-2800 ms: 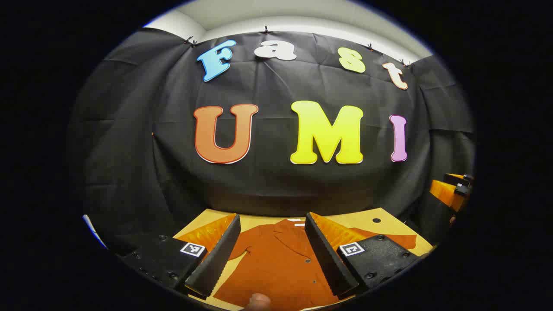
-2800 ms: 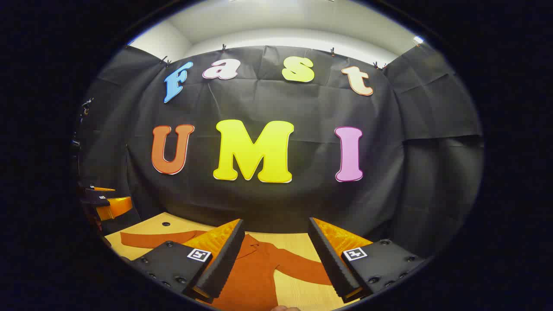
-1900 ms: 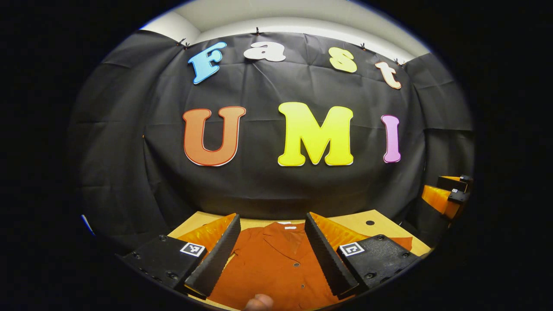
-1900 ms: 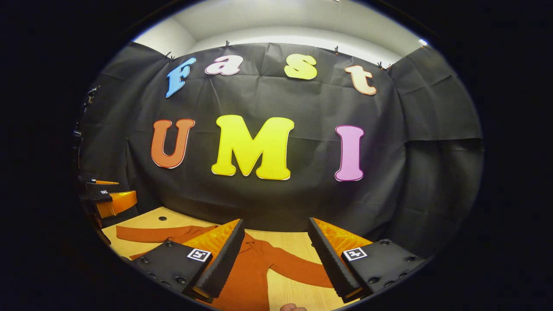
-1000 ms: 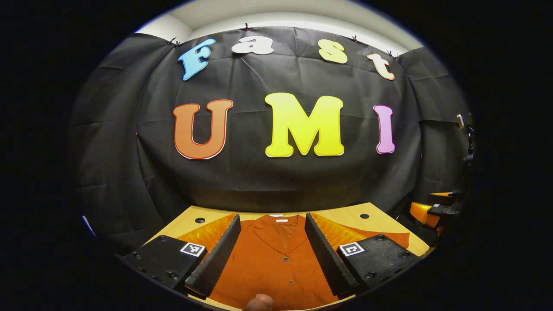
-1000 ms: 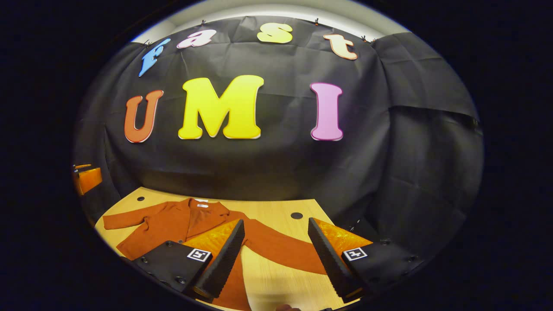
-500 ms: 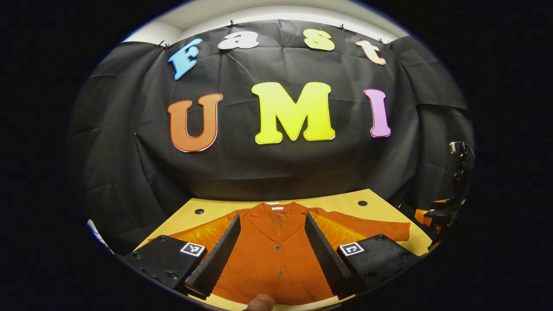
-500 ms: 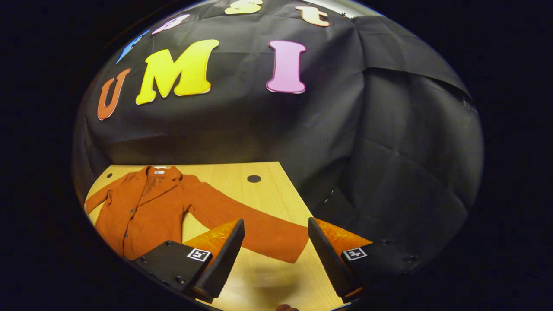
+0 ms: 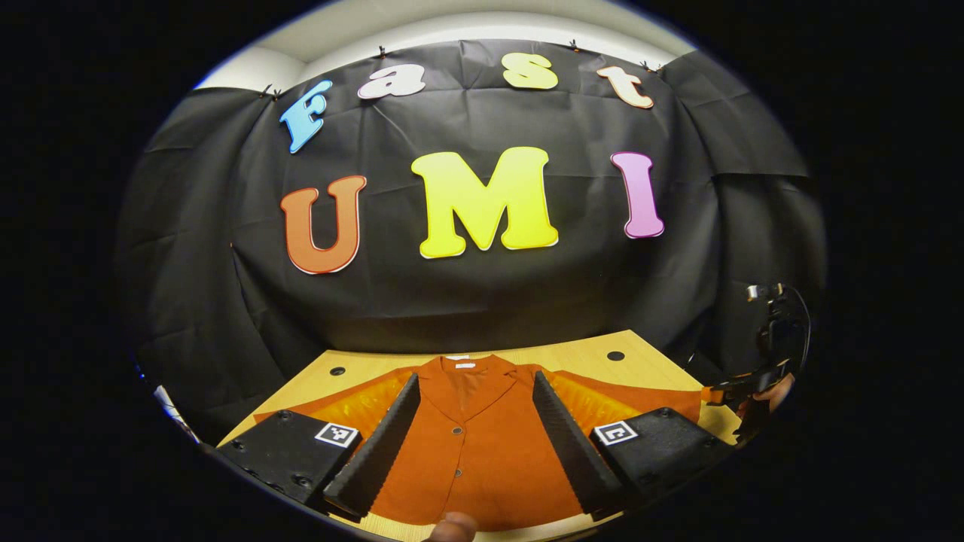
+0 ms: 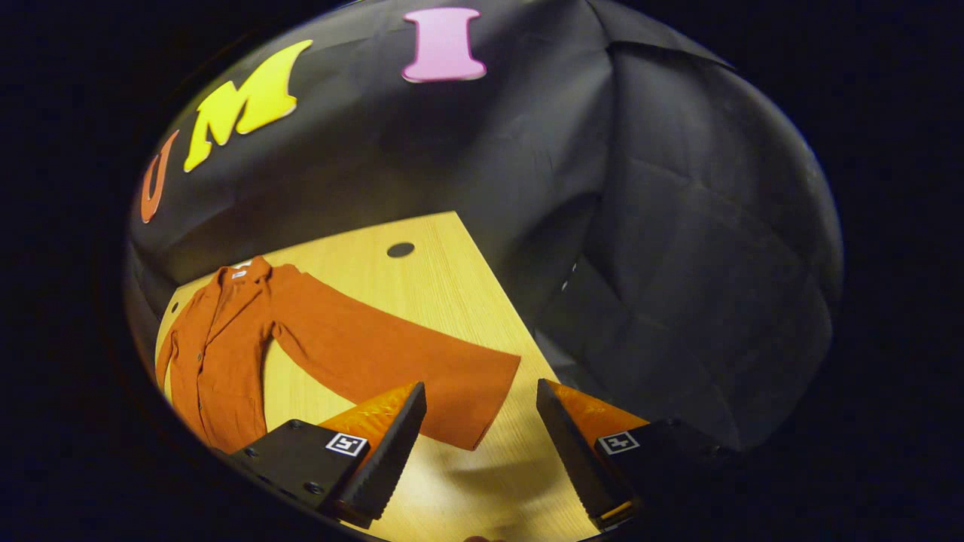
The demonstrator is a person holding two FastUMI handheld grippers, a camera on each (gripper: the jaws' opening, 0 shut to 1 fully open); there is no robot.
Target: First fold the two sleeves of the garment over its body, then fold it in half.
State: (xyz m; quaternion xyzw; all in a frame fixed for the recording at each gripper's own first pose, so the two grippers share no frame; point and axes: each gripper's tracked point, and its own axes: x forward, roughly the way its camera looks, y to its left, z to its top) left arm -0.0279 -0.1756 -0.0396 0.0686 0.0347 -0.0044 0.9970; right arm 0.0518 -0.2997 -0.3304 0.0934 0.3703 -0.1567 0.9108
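Observation:
A rust-orange button-front garment (image 9: pixel 482 452) lies flat on the wooden table (image 9: pixel 580 354), collar at the far side. My left gripper (image 9: pixel 474 376) hovers open over the garment's body, with nothing between its fingers. The right sleeve (image 10: pixel 376 346) stretches out sideways toward the table's right edge, and its cuff (image 10: pixel 482 399) lies just beyond my right gripper (image 10: pixel 480 385), which is open above the table. The garment's body (image 10: pixel 218 361) is at the left in the right gripper view. In the left gripper view the right gripper (image 9: pixel 753 380) and a hand appear at the far right.
The table has small round holes (image 10: pixel 400 249) near its far corners. Its right edge (image 10: pixel 520 331) drops off close to the cuff, with black cloth wall behind and beside it. A fingertip (image 9: pixel 452 527) shows at the bottom of the left gripper view.
My right gripper has swung right and tipped down, so the right sleeve's cuff now lies just ahead of its fingers. My left gripper has drifted slightly over the body. Both stayed open.

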